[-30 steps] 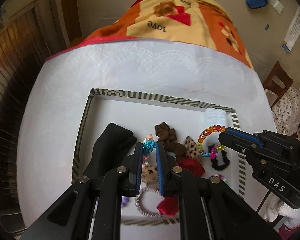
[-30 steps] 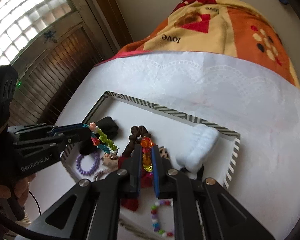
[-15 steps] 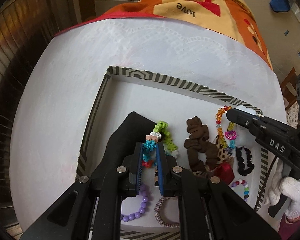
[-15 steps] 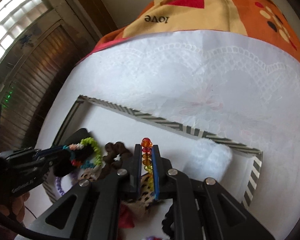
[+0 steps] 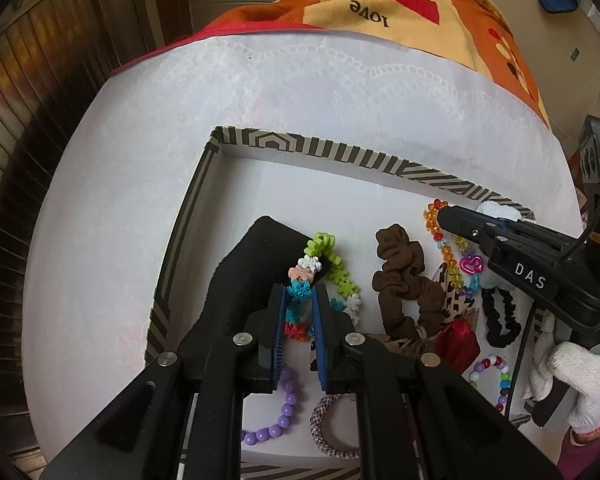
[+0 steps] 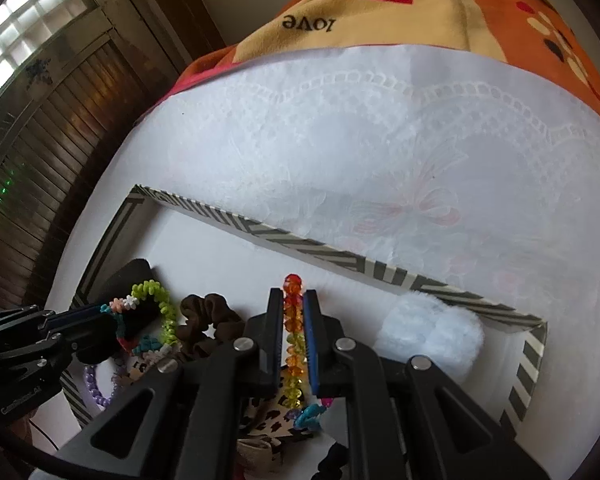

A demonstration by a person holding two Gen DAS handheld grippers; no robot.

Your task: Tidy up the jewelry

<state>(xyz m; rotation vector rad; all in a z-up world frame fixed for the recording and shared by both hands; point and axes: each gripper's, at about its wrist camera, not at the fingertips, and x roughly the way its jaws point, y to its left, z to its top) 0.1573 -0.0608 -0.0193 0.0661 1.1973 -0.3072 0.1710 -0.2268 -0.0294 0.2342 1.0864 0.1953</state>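
Jewelry is lying heaped in the striped-rim tray point(image 5: 342, 153), mostly toward its near and right side. The left gripper point(image 5: 299, 304) is pinching a multicolored flower bracelet point(image 5: 326, 258) between its blue pads, the loop's green stretch draping over a black cloth point(image 5: 256, 264) by the tray's left edge. The right gripper point(image 6: 293, 322) is clamping an orange-and-yellow beaded bracelet point(image 6: 293, 312), whose lower beads and pink heart charm point(image 5: 471, 264) are trailing down into the pile. Holding one strand apiece is probably a way of drawing the two apart without snagging the brown scrunchie point(image 5: 400, 276) lying between them. A purple bead bracelet point(image 5: 278, 420), a woven ring point(image 5: 332, 428) and a black scrunchie point(image 5: 500, 316) are resting near the tray's front edge, a fluffy white piece point(image 6: 432, 336) by its far right corner. The tray is sitting on a white embossed cloth point(image 6: 340, 120).
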